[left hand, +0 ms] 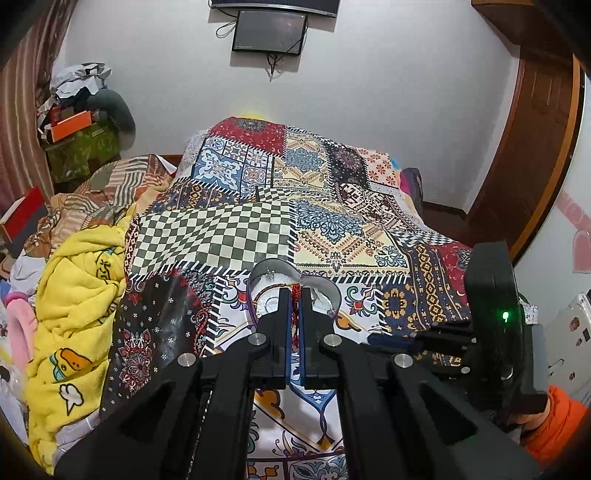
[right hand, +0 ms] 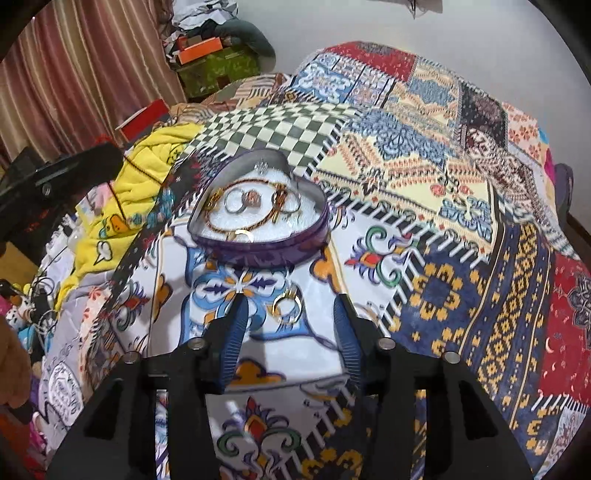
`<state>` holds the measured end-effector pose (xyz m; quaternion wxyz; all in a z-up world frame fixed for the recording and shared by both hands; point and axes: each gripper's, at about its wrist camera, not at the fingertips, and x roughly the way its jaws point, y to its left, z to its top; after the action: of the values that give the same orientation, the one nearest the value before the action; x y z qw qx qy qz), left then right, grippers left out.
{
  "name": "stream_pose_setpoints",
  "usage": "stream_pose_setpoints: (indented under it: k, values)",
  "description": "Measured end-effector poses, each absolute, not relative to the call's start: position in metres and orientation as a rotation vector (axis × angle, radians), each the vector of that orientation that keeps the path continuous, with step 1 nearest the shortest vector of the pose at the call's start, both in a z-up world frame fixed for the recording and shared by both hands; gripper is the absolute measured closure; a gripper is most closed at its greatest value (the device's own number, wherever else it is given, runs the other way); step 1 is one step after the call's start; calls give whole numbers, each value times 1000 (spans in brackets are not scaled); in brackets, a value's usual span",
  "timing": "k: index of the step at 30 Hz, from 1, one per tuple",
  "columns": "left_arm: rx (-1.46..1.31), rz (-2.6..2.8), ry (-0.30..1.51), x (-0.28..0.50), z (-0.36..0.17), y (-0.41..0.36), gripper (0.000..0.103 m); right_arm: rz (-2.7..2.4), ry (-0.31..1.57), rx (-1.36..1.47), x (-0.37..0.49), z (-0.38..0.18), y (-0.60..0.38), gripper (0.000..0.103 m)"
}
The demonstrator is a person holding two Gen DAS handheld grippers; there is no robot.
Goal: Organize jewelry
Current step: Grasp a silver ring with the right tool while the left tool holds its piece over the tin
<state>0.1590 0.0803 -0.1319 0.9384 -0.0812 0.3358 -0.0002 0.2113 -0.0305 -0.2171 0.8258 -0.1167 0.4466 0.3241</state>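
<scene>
A purple heart-shaped tin (right hand: 258, 251) with white lining lies on the patchwork bedspread and holds several rings and a brown beaded bracelet (right hand: 236, 221). My left gripper (left hand: 294, 295) is shut on a red beaded strand (left hand: 295, 306) just in front of the tin's rim (left hand: 325, 284). My right gripper (right hand: 290, 301) is open above the bedspread, below the tin. A gold ring (right hand: 286, 306) lies on the cloth between its fingers. A thin dark cord hangs at the left of the right wrist view, near the other gripper's body (right hand: 55, 173).
A patchwork bedspread (right hand: 443, 221) covers the bed. A yellow blanket (left hand: 74, 295) and piled clothes lie at the left. Boxes and bags (left hand: 77, 129) stack by the curtain. A wooden door (left hand: 524, 147) stands at the right, a wall screen (left hand: 269, 31) above.
</scene>
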Motion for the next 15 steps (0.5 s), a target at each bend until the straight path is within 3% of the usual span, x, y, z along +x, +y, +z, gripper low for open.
stream_pose_setpoints:
  k: [6,7,8,9,15]
  values:
    - [-178,5,696,160,-138,86,102,685,1002,-286,218,-239,-19,67]
    - [-179,7,697,160,-139,87,102,685,997,-290,218,-239,-18,70]
    - [-180,7,698,160,-139,88,102,685,996,-289,217,-239,-17,81]
    - [-182,7,699,160,-140,89,102,683,998,-284,218,-239,-18,85]
    - [-192,9,702,161,-142,92,102,674,988,-271,217,-238,-20,86]
